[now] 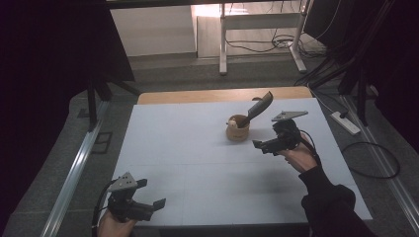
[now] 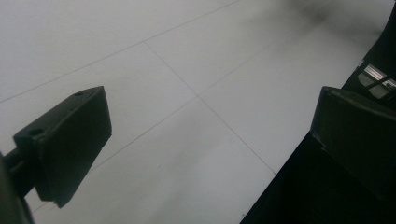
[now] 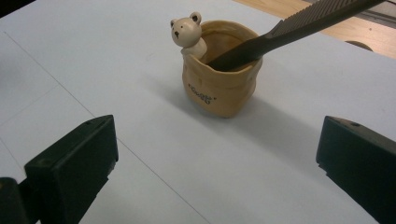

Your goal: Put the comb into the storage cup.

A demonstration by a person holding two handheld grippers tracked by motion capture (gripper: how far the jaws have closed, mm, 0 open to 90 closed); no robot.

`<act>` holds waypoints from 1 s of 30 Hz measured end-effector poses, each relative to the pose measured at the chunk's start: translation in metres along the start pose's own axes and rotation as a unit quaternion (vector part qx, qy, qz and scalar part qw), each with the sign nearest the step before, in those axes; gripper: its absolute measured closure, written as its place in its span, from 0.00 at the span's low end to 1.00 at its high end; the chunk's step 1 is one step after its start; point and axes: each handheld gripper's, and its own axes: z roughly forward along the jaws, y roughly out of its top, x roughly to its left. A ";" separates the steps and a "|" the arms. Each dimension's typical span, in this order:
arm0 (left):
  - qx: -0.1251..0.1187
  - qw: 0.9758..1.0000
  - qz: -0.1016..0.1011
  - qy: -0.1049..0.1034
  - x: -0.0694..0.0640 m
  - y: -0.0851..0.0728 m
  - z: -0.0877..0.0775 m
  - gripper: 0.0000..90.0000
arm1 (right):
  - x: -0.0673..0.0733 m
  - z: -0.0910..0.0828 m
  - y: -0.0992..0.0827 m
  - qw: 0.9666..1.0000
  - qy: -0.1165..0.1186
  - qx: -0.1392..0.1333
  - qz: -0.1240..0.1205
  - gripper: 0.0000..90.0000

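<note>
Approach to comb in pot, nothing gripped.

Left gripper (image 1: pixel 148 207) parked at near table (image 1: pixel 197 168) edge, jaws apart. Right gripper (image 1: pixel 262 146) just beside pot (image 3: pixel 220 86), jaws wide apart, empty. Comb (image 3: pixel 285 30) leaning out of pot; best taken mid-handle, lifted along its tilt to avoid tipping pot.

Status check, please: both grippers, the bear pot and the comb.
Left gripper open, low at near table edge. Right gripper open, facing the bear pot, not touching. Black comb stands slanted in the pot. Nothing between.
</note>
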 end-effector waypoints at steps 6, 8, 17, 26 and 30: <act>-0.002 1.000 0.000 -0.002 0.000 0.000 0.000 0.00 | 0.005 -0.004 -0.006 1.000 0.004 0.007 -0.003 0.00; -0.002 1.000 0.001 -0.001 0.000 0.000 -0.001 0.00 | 0.007 -0.005 -0.008 1.000 0.005 0.008 -0.006 0.00; -0.006 1.000 0.001 -0.005 0.001 -0.001 -0.001 0.00 | 0.011 -0.016 -0.014 1.000 0.010 0.001 -0.009 0.00; -0.007 1.000 -0.001 -0.004 0.000 -0.001 -0.002 0.00 | 0.015 -0.028 -0.021 1.000 0.016 -0.006 -0.010 0.00; -0.007 1.000 -0.002 -0.003 0.000 -0.001 -0.002 0.00 | 0.016 -0.031 -0.025 1.000 0.016 -0.004 -0.009 0.00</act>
